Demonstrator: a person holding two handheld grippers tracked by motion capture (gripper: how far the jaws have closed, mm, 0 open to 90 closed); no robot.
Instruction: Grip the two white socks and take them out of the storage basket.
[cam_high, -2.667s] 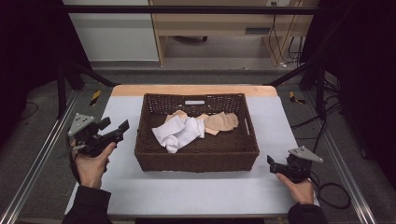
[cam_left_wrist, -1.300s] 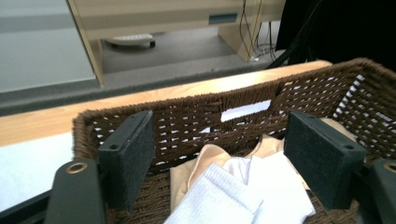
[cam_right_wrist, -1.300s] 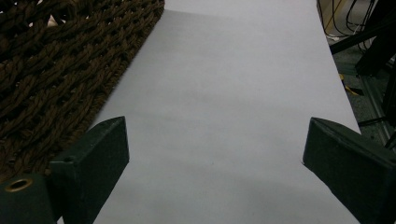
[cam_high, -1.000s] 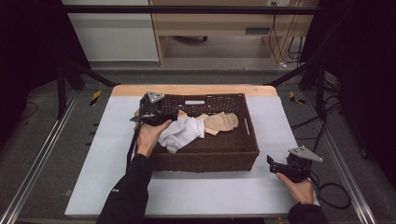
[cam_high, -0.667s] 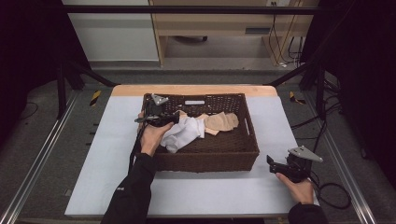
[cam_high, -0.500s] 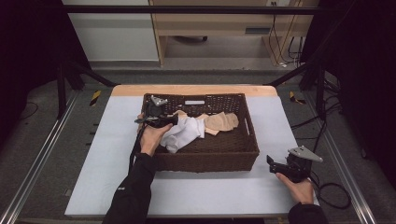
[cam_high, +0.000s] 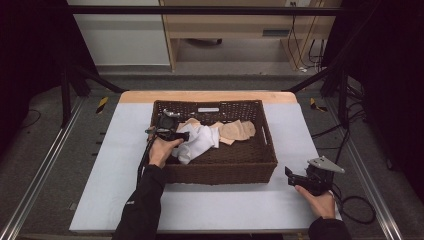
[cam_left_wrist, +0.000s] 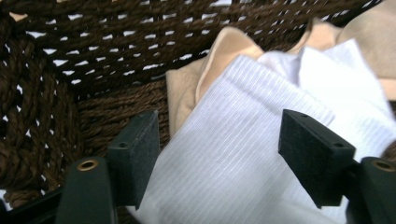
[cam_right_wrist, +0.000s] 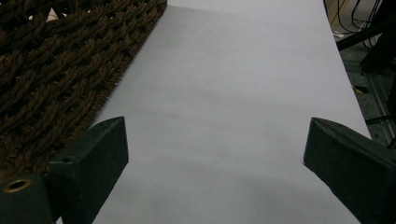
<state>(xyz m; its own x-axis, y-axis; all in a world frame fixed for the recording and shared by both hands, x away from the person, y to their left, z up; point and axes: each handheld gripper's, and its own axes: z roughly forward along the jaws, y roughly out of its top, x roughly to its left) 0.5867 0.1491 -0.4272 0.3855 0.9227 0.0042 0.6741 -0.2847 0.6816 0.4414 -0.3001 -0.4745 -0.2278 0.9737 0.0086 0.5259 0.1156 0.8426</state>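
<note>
Inside the wicker basket (cam_high: 260, 150), the left gripper (cam_left_wrist: 224, 154) straddles the white sock (cam_left_wrist: 233, 172) with jaws spread, unclamped, while the right gripper (cam_right_wrist: 212, 154) gapes empty.

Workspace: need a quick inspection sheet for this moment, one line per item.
Surface: table with pale cover, wooden far edge.
Job's things: white sock and beige sock bunched in brown wicker basket.
Clutter: nothing seen.
Grippers: left gripper in the basket, jaws open astride the white sock, just been closing then reopening slightly; right gripper open over bare table.
Cables: one trails from right gripper; more on far floor.
Surroundings: metal frame rails, wooden shelf behind.
</note>
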